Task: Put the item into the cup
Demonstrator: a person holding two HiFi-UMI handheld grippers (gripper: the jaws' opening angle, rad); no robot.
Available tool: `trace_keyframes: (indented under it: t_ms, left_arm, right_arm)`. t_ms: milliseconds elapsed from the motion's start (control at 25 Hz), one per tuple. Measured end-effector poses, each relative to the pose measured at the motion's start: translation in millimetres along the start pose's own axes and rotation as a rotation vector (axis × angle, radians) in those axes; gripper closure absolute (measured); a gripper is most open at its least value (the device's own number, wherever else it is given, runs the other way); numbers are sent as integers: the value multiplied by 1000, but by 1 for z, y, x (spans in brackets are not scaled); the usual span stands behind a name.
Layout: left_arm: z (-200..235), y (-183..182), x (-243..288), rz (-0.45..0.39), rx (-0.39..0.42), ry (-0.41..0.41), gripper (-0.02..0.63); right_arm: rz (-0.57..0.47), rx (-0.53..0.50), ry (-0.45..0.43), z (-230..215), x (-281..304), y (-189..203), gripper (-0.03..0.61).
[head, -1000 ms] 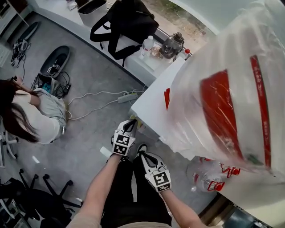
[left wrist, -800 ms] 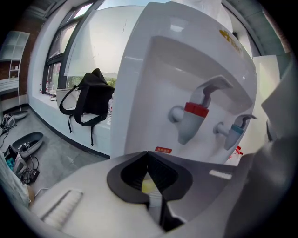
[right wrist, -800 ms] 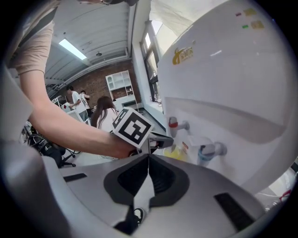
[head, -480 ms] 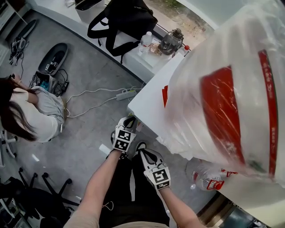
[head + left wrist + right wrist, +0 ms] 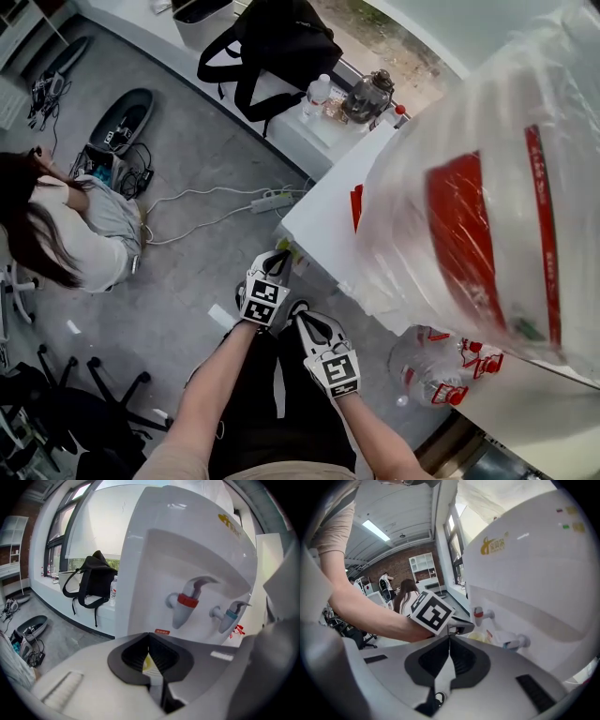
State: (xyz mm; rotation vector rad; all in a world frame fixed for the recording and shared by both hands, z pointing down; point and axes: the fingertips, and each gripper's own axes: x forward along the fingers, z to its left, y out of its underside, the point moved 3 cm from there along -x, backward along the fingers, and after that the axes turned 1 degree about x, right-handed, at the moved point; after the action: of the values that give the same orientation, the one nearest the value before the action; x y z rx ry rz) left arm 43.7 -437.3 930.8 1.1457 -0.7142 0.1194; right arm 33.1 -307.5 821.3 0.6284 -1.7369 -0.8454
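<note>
In the head view my left gripper (image 5: pixel 269 275) and right gripper (image 5: pixel 314 335) hang side by side in front of a white water dispenser (image 5: pixel 328 220). On top of it stands a large plastic-wrapped bottle (image 5: pixel 487 216). In the left gripper view the left gripper (image 5: pixel 150 641) is shut on a thin pale yellow and white thing (image 5: pixel 150 663) that looks like a small cup. It faces the red tap (image 5: pixel 187 603) and the blue tap (image 5: pixel 229 617). The right gripper (image 5: pixel 450 641) is shut with nothing in it. Its view shows the yellow cup (image 5: pixel 480 638) just past the left gripper's tip (image 5: pixel 459 629).
A person (image 5: pixel 66 225) sits on the floor at the left beside cables and a power strip (image 5: pixel 272 200). A black backpack (image 5: pixel 281 37) leans on the window ledge. An empty clear bottle (image 5: pixel 436 366) lies beside the dispenser. Office chairs (image 5: pixel 56 412) stand at the lower left.
Both grippers stay shut and close together. The left one has edged slightly toward the dispenser. The head view has shifted a little.
</note>
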Motion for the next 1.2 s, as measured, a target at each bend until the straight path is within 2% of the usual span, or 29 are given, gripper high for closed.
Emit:
trace_keyframes:
  t_ms: [320,520,720,840,960,1200]
  left_arm:
    - [-17,-19,-67,-5,-32,-28,604]
    - [-25,-49,-111,-16,-39,-63,604]
    - [-45,-107,-168,-86,-39,-81,604]
    - [-63,-140,-200,-101,-53,-62,604]
    - [-80,-162,-232,-117,2,-67,604]
    - [-105,-218,-279,-186,39,-81,604]
  right_arm:
    - [-42,-14,-8,11,-17,-39,568]
    - [-76,-22,-34,10,-24,-72,568]
    - [-98,-58,-76,30,-52,-111,568]
    - [-116,-100,-91,41,-77,-137,566]
    - [-147,-101,-88,48,-104,-157,568]
    - [-288,-78,-39,32,-157,-222,568]
